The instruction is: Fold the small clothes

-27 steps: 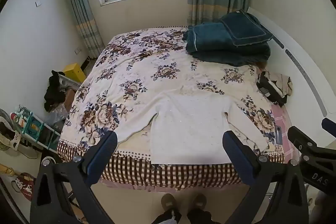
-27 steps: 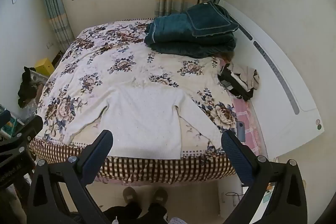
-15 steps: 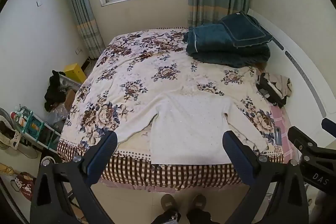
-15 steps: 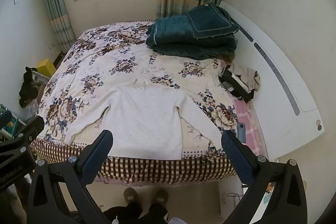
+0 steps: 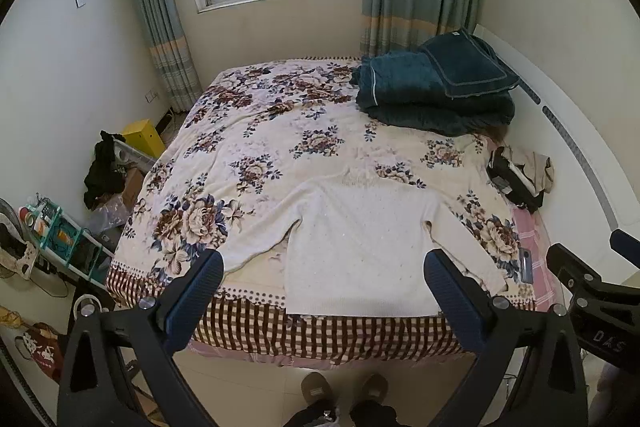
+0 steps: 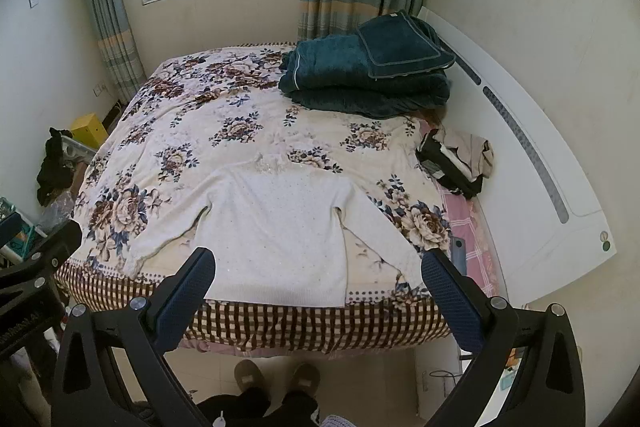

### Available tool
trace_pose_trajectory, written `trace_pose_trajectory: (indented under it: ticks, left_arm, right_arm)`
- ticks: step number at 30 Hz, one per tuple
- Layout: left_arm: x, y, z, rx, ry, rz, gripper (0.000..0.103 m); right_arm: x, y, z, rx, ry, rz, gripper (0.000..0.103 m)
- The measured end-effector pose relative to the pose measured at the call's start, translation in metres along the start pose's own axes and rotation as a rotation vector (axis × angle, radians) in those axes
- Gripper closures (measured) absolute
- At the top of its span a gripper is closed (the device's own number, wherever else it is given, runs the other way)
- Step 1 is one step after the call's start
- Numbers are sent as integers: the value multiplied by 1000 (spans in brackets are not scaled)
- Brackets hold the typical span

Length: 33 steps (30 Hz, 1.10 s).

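Flat on the bed (image 5: 256, 131), the sweater (image 5: 360, 243) runs twelve-to-six, collar at twelve; both hand-held grippers (image 5: 324, 291) (image 6: 318, 287) hang spread, empty.

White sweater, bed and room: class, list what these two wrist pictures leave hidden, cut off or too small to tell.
- White sweater: the left cuff is behind a finger of the left hand-held gripper in the left wrist view.
- Person: only slippers and dark trouser legs show; the bottom edge cuts off the rest.
- Clothes pile by the headboard: too crumpled to tell the garments.
- Shelf clutter: too small to identify.
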<state>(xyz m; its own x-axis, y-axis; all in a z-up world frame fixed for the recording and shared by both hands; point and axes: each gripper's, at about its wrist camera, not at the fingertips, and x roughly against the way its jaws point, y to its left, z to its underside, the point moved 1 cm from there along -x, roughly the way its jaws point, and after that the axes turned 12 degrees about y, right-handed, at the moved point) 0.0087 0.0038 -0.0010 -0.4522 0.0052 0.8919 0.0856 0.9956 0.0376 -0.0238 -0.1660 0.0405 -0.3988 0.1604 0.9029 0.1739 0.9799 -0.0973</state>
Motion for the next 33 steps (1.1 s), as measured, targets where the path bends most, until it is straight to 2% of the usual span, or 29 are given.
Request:
trace_pose_trajectory:
  ticks: [9, 33]
  left_arm:
    - [8, 1, -8, 20, -16, 9, 0]
    - [12, 3, -7, 23, -25, 14, 0]
  right_arm:
    - [16, 0, -11, 3, -4, 0, 0]
    - [17, 1, -9, 3, -11, -2, 0]
